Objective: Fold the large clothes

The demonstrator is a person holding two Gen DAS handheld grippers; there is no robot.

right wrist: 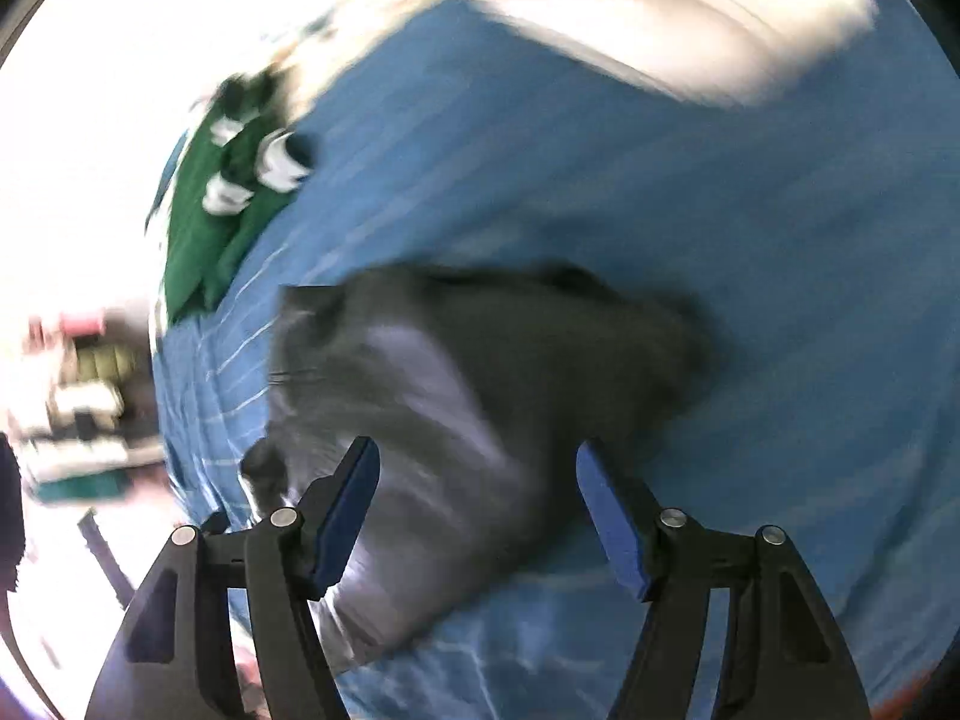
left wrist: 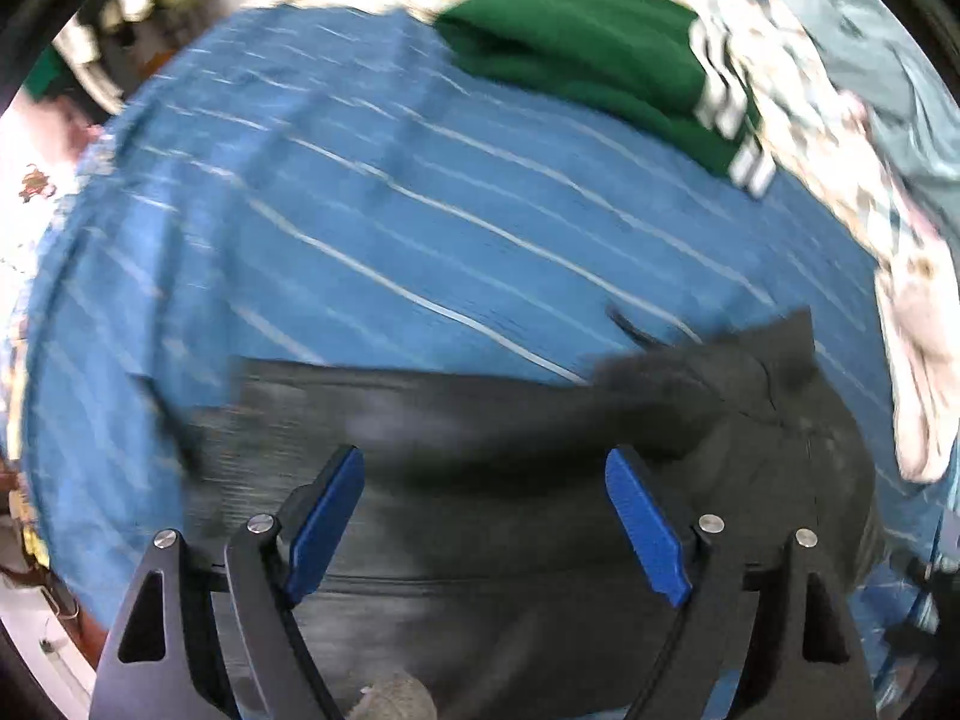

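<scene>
Both the left gripper (left wrist: 485,462) and right gripper (right wrist: 478,453) hover with fingers spread wide, empty, above the black garment (left wrist: 510,516) on the blue sheet (left wrist: 372,210); a folded green garment (left wrist: 588,54) lies beyond.

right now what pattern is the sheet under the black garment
Blue sheet with thin white stripes, clearest in the left wrist view.

Left gripper (left wrist: 485,468): jaws spread wide, nothing between blue pads (left wrist: 327,525); fingers splayed toward 11 and 1 o'clock, black linkage arms angled outward below.

Right gripper (right wrist: 477,462): jaws likewise parted, gap empty; blue pads (right wrist: 612,525) face inward, tips toward 12 o'clock. View blurred.

Holder's hands: not visible in either view.
</scene>
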